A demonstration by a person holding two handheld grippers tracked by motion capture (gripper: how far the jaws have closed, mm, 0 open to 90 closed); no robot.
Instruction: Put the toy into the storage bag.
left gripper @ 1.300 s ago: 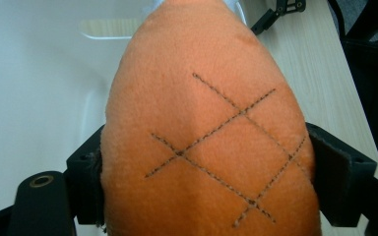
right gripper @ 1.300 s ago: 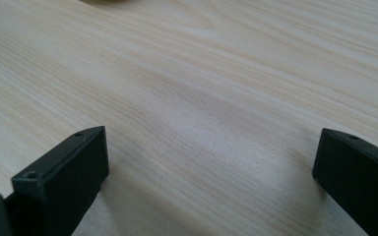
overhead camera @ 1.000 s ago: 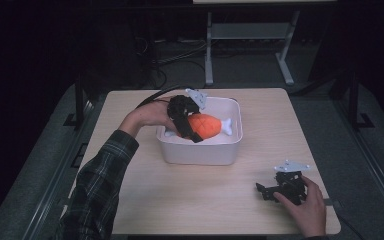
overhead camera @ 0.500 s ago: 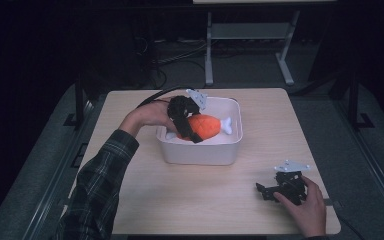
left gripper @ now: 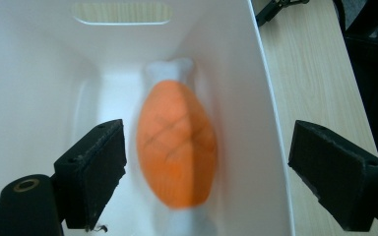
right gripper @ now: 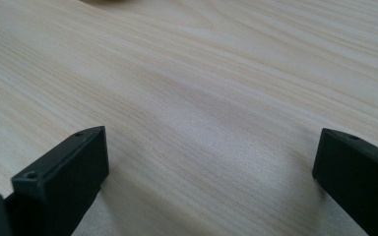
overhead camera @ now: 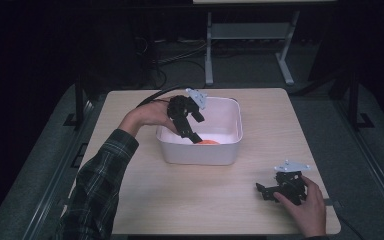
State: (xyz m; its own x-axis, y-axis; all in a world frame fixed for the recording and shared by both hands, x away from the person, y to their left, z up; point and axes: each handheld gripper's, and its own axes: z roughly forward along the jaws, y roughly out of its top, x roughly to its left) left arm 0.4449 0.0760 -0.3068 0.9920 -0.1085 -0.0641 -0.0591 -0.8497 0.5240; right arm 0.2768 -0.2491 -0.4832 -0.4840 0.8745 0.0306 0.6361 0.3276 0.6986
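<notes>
A light wooden table (overhead camera: pixel 145 200) was seen from above, with dark floor around it. A white bin (overhead camera: pixel 200 152) was set on the table, a little toward the far side and near the middle. A cut-out handle slot (left gripper: pixel 121 13) was seen high in one of its end walls. The left gripper (overhead camera: pixel 195 136) was held over the near left corner of the bin and was tipped down into it by a hand (overhead camera: pixel 142 117) in a checked sleeve (overhead camera: pixel 97 185). Its jaws were spread wide apart and nothing was held between them; one jaw was inside the bin and the other was out past the wall. An orange and white soft toy (left gripper: pixel 176 147) was seen blurred in the bin, close to that wall and apart from both jaws. The right gripper (overhead camera: pixel 261 191) was held low near the table's near right corner. Its jaws were spread wide too, with bare wood between them.
</notes>
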